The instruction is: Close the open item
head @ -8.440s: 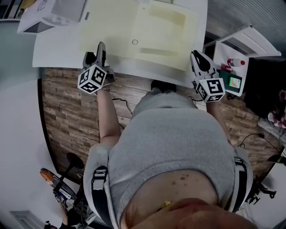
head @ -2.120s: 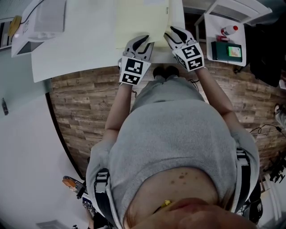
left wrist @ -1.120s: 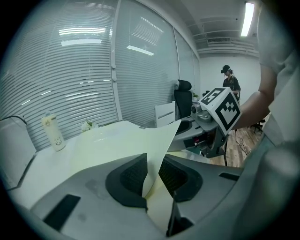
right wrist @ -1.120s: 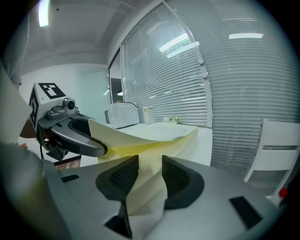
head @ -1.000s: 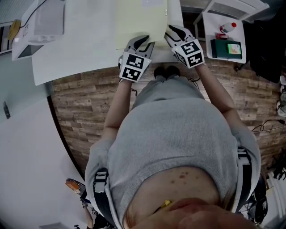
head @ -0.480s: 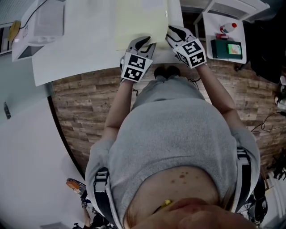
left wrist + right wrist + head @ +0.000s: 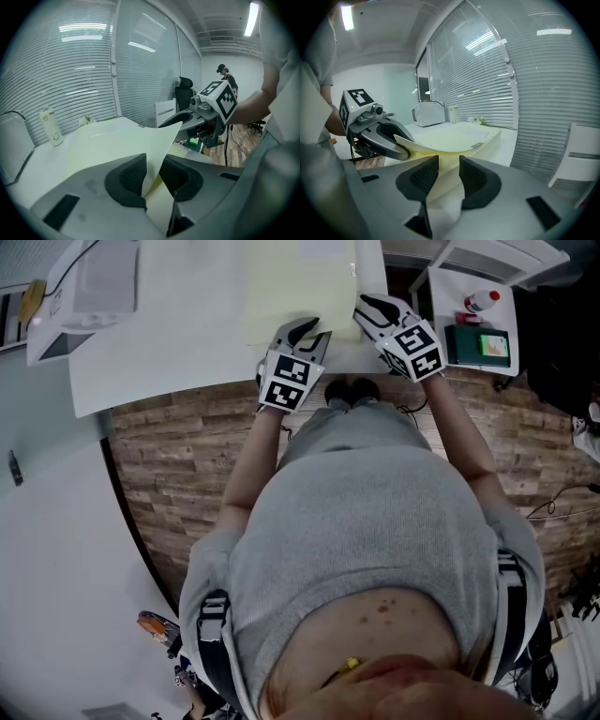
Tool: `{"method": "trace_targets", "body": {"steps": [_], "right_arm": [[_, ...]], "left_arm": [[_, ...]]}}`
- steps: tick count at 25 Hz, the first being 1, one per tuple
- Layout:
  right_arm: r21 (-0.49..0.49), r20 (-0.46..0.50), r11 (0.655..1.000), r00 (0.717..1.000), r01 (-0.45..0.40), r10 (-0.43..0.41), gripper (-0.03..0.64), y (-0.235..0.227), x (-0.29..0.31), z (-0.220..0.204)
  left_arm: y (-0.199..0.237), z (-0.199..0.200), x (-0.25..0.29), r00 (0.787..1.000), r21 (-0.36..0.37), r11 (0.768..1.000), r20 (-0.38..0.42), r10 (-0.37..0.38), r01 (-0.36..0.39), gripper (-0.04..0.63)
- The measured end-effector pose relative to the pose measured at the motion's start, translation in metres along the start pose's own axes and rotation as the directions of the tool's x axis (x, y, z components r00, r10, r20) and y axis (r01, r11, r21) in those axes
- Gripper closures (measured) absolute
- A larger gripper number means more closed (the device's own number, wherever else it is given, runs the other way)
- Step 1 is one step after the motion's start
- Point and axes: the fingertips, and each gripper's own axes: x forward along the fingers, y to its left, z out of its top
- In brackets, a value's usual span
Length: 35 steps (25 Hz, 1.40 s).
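While the left gripper's fingers pinch the folder cover, the right gripper's stand apart around it.

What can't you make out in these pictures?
- Head view: the folder's far end, cut off by the picture's top edge.
- Head view: any print on the bottle, too small to read.
- Left gripper view: the folder's inside, hidden by the lifted cover that the left gripper pinches.
- Right gripper view: the writing on the folder's label, too small to read.
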Motion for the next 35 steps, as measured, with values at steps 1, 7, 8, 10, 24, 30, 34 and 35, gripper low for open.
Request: {"method": "trace_targets", "body": {"steps": [1, 7, 8, 10, 24, 30, 34, 35], "right_arm": [[-0.016, -0.001, 1.0, 1.0, 0.009, -0.009, 0.425, -0.003, -0.002, 0.0], [0.0, 0.066, 0.995, 0.993, 0.098, -0.098, 0.483, -0.031, -0.014, 0.016], [0.008, 0.082, 0.994, 0.99, 0.113, -0.113, 0.509, -0.036, -0.014, 0.022], [-0.008, 0.097, 0.993, 0.989, 0.114, -0.112, 0.525, -0.042, -0.008, 0.032], [-0.111, -0.076, 0.99, 0.992, 0.088, -0.096, 0.54, -0.057, 0.05, 0.03], [-0.116, -0.084, 0.988, 0.99, 0.107, -0.117, 0.54, -0.055, 0.053, 0.028], [-0.087, -0.091, 0.992, 0.991, 0.087, -0.095, 0.54, -0.057, 0.053, 0.026], [-0.077, -0.091, 0.994, 0.992, 0.075, -0.082, 0.54, -0.057, 0.053, 0.026]], "left_arm": [[0.0, 0.0, 0.0, 1.0, 0.0, 1.0, -0.001, 0.0, 0.0, 0.516], [0.0, 0.0, 0.001, 1.0, 0.003, 1.0, -0.003, 0.003, -0.003, 0.515], [0.0, 0.0, 0.001, 1.0, 0.004, 1.0, -0.002, 0.004, -0.004, 0.515], [-0.001, 0.0, 0.001, 1.0, 0.004, 1.0, 0.001, 0.005, -0.005, 0.515], [-0.005, -0.004, 0.005, 1.0, 0.012, 1.0, -0.001, 0.001, -0.001, 0.511], [-0.005, -0.007, 0.003, 1.0, 0.007, 1.0, -0.028, -0.009, 0.01, 0.503], [-0.007, -0.006, 0.003, 1.0, 0.011, 1.0, -0.011, -0.017, 0.017, 0.495], [-0.007, -0.006, 0.003, 1.0, 0.019, 1.0, -0.009, -0.017, 0.018, 0.492]]}}
